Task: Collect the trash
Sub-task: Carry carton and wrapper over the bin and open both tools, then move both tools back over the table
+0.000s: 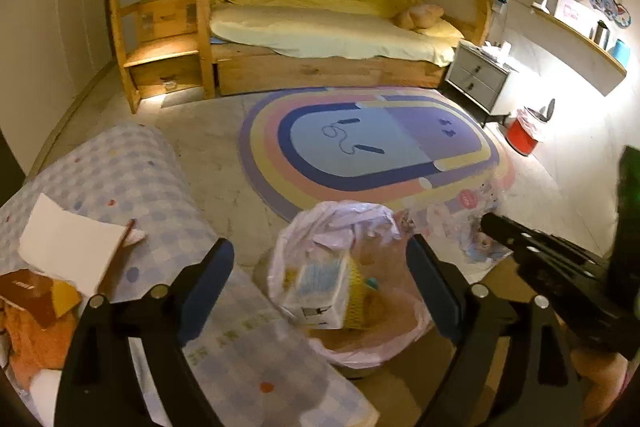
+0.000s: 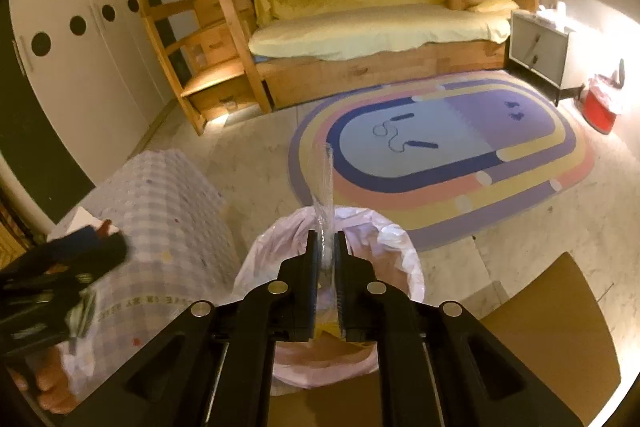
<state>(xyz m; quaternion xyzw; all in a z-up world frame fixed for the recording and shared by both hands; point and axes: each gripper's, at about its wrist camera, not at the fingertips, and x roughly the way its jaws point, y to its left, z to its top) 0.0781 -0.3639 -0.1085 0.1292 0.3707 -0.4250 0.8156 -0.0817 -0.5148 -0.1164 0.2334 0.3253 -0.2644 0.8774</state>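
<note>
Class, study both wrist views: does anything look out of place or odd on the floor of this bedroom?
Yes. A skipping rope lies loose on the rug, and printed plastic packaging lies on the floor beside the lined bin, not inside it.

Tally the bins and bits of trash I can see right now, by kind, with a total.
Lined bins: 2, the pink-lined bin below the hand-held grippers and the red bin by the nightstand.
Cartons in the near bin: 1, a box.
Clear plastic wrappers: 1, the wrapper between the right hand-held gripper jaws, above the bin.
Total: 4
</note>
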